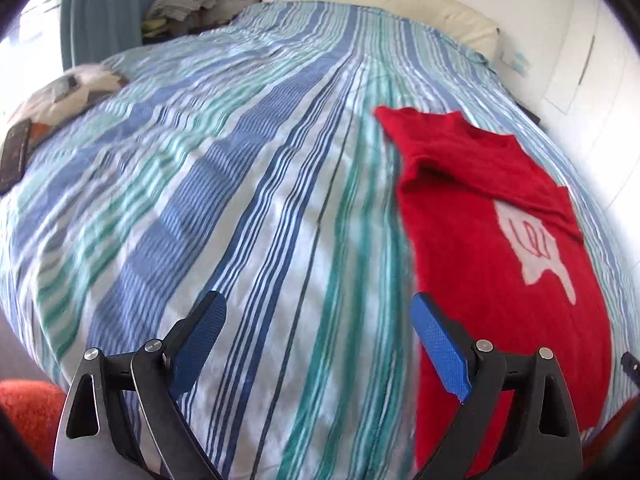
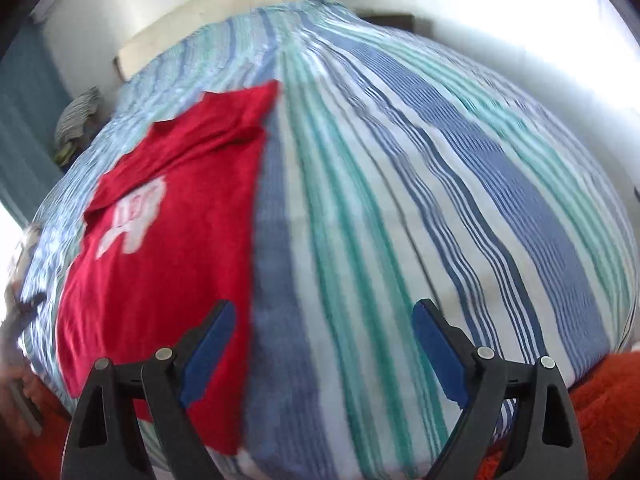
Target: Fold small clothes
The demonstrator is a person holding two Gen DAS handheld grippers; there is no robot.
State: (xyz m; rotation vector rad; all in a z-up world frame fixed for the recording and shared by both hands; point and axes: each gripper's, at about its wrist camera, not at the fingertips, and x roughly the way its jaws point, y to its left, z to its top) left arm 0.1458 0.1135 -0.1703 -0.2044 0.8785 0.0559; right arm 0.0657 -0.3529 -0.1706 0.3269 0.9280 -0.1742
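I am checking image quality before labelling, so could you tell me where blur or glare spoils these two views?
Left wrist view: striped bedspread smeared by motion, red shirt fairly sharp, window glare at the left edge. Right wrist view: blurrier overall, the shirt's print soft, the wall upper right blown out.

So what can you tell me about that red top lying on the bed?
The red top is a small garment of soft, fuzzy-looking fabric with a white printed design on its front. It lies flat on the striped bedcover, apparently already partly folded: one side edge runs straight and fabric is doubled over near the top. Nothing grips it; the left hand-held gripper and right hand-held gripper are both open above the bed.
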